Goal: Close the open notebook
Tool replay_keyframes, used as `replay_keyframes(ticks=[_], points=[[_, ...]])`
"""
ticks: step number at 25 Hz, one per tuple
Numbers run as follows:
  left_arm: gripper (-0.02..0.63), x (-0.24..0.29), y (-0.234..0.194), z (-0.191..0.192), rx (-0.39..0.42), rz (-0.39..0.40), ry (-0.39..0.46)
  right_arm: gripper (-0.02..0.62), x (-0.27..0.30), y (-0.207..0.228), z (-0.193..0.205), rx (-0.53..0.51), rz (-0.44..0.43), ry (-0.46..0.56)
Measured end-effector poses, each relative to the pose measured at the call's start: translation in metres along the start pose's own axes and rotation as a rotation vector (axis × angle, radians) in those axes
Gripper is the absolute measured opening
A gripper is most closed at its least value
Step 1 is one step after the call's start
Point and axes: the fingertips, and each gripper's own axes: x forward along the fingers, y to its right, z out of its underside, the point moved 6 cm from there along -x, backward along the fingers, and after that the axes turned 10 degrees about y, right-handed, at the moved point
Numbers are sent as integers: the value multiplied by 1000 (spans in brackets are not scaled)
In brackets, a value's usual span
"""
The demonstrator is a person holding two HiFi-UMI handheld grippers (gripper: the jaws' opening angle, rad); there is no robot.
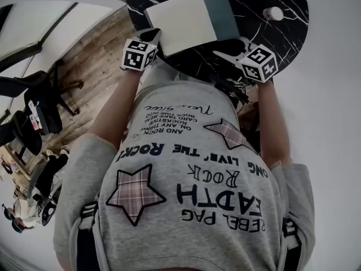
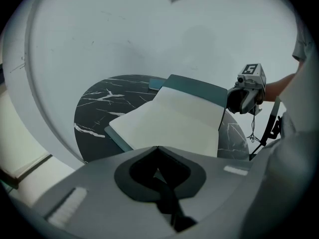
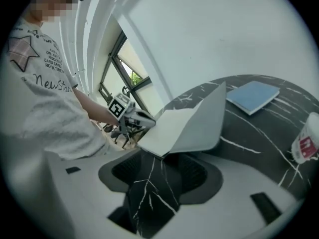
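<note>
- Notebook is laid open on the table, with the right cover tilted up, so closing looks barely started.
- Left gripper: fingers pressed together, empty.
- Right gripper: fingers spread at the near edge.
- Next, that cover likely needs to be pushed over leftward.

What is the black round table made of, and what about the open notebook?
The table looks like black marble or a marble-look top: white veins cross its smooth dark surface. The notebook is matte off-white inside, most likely paper, with a teal cover, maybe card or plastic; I cannot tell which.
</note>
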Motion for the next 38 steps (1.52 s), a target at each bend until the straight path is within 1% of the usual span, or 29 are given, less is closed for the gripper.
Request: replay_keyframes(ticks=[2, 4, 5, 7, 9, 10, 12, 14, 22, 27, 31, 34, 36, 38], points=[[9, 0, 0, 0, -5, -1, 4, 222, -7, 4, -6, -10, 35, 58], [9, 0, 1, 0, -2, -5, 5, 222, -10, 1, -18, -34, 38, 128], [9, 0, 1, 0, 1, -9, 4, 222, -9, -4, -25, -57, 19, 154], [9, -1, 0, 0, -5, -17, 4, 222, -3, -20, -38, -105, -60, 171], [9, -2, -1, 0, -19, -20, 6, 222, 10, -35, -46, -133, -151, 144], [9, -3, -2, 0, -23, -21, 7, 222, 18, -41, -46, -139, -190, 113], [9, -4, -3, 0, -24, -26, 8, 222, 35, -48, -40, -140, -250, 27], [9, -6, -5, -2, -27, -36, 13, 222, 51, -51, -31, -129, -290, -53], [9, -24, -23, 4, -59, -129, 32, 222, 99, -47, -12, -31, -372, -193], [9, -32, -29, 7, -78, -162, 39, 222, 121, -42, 3, 13, -375, -265], [9, -33, -29, 4, -74, -166, 52, 221, 126, -40, 4, 31, -364, -278], [9, -33, -29, 0, -77, -168, 63, 222, 122, -41, 1, 30, -371, -273], [9, -36, -29, -3, -77, -167, 73, 222, 116, -44, -6, 58, -382, -235], [9, -41, -28, -7, -75, -168, 87, 222, 106, -47, -18, 107, -396, -160]])
